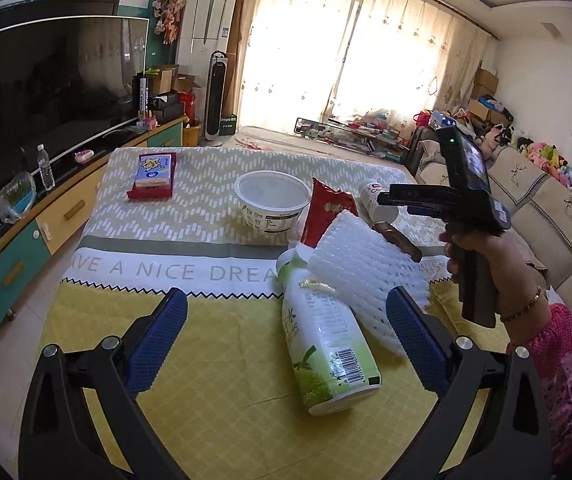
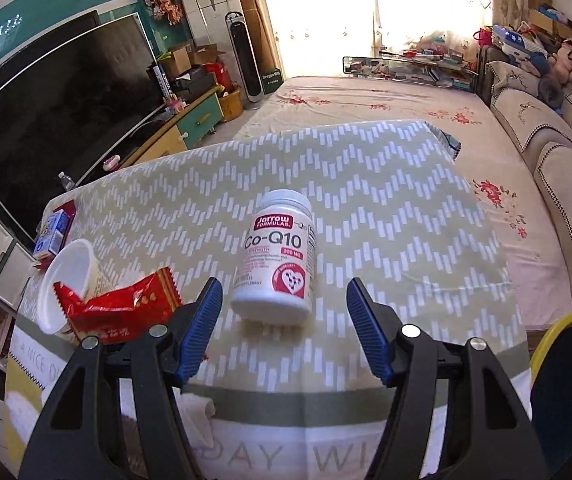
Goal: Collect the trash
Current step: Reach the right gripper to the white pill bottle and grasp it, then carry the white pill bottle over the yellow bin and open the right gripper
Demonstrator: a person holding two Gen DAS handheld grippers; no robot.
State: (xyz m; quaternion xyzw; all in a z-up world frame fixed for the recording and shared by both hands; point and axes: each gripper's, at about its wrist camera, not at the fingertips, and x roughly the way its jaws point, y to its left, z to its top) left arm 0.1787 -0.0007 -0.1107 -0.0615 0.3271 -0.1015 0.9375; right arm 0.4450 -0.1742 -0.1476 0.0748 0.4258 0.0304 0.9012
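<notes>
Trash lies on a cloth-covered table (image 1: 174,216). My left gripper (image 1: 286,320) is open above a green and white drink bottle (image 1: 327,344) lying on its side, with white foam netting (image 1: 369,272) beside it. Behind them are a red wrapper (image 1: 325,212), a white plastic cup (image 1: 272,202) and a brown stick-like item (image 1: 397,240). My right gripper (image 2: 284,312) is open just short of a white Co-Q10 pill bottle (image 2: 280,256) lying on its side; it also shows in the left wrist view (image 1: 375,200). The red wrapper (image 2: 122,304) and cup (image 2: 66,284) lie to its left.
A tissue box in a red tray (image 1: 153,176) sits at the table's far left. A TV (image 1: 46,92) and low cabinet (image 1: 26,248) run along the left. A sofa (image 2: 557,168) stands on the right. A yellow-rimmed bin (image 2: 569,376) is at the right wrist view's lower right.
</notes>
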